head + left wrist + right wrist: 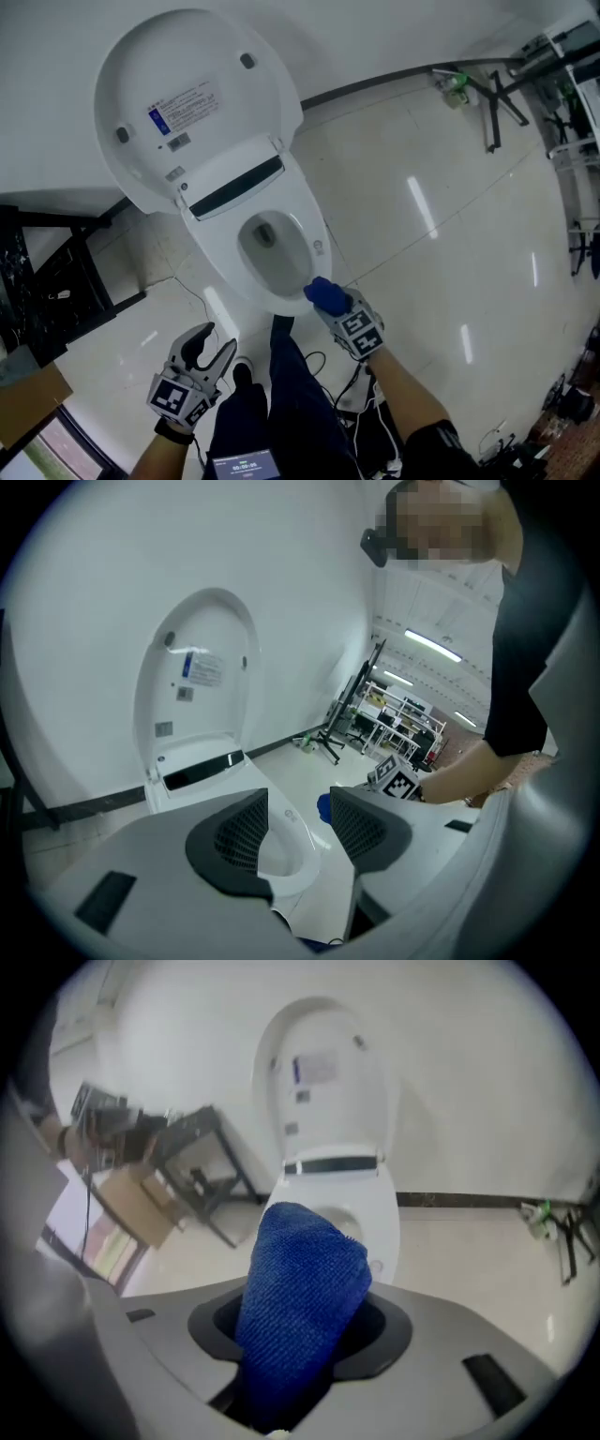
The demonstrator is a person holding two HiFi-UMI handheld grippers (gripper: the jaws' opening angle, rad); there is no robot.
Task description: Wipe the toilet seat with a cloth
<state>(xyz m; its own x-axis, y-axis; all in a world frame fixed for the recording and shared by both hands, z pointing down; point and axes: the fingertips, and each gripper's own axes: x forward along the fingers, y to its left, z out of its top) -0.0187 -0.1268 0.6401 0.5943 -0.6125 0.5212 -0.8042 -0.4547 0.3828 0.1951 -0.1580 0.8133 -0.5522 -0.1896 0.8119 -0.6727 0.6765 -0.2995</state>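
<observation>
White tiled floor; right tool (330, 300) clamps blue cloth (298, 1297) at toilet seat (292, 298) front.

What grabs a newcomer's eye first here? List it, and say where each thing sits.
The bright blue cloth, clamped in the right gripper, stands out at the front rim of the white toilet seat. Behind it the big lid stands raised against the wall. The left gripper hangs open and empty at the lower left of the head view, above the floor.
</observation>
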